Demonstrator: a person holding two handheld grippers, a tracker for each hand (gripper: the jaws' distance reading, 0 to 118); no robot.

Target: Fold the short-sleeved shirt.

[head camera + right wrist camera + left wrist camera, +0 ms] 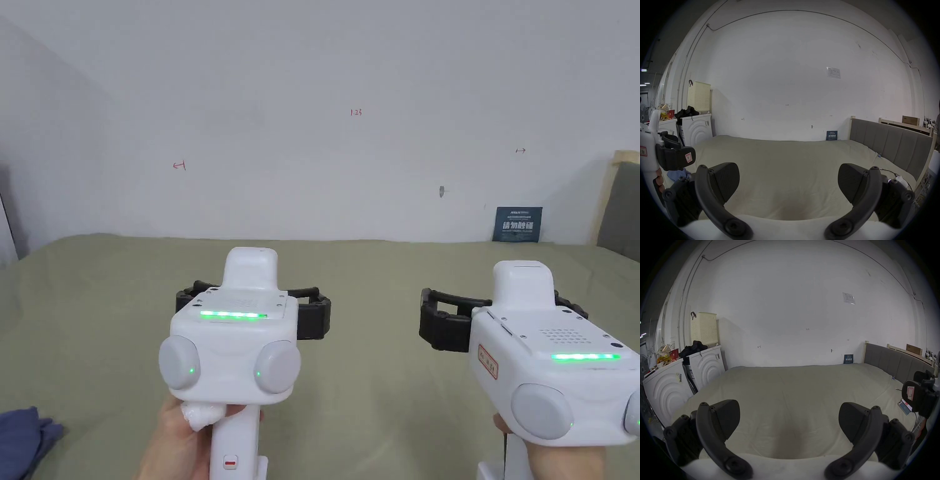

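Nearest to us, we hold the left gripper (253, 303) and the right gripper (500, 312) side by side, level above the bed (375, 375), each gripped by its white handle in one of our hands. We see the left gripper's fingers (724, 420) spread wide apart with nothing between them, just the pale green sheet (786, 394) beyond. We see the right gripper's fingers (724, 180) spread equally wide and likewise holding nothing. Both grippers hang clear of the sheet, apart from each other.

We find the shirt (25, 434), a crumpled blue heap, lying on the bed at our near left, well apart from the left gripper and lower left of it. From the right gripper view we catch the same blue cloth (679, 176) just below the left gripper (676, 160).

Beyond the bed we see a white wall (312, 125), a grey headboard (891, 146) along the right side, and two washing machines (688, 378) at the left with a cream basket (704, 328) on top.
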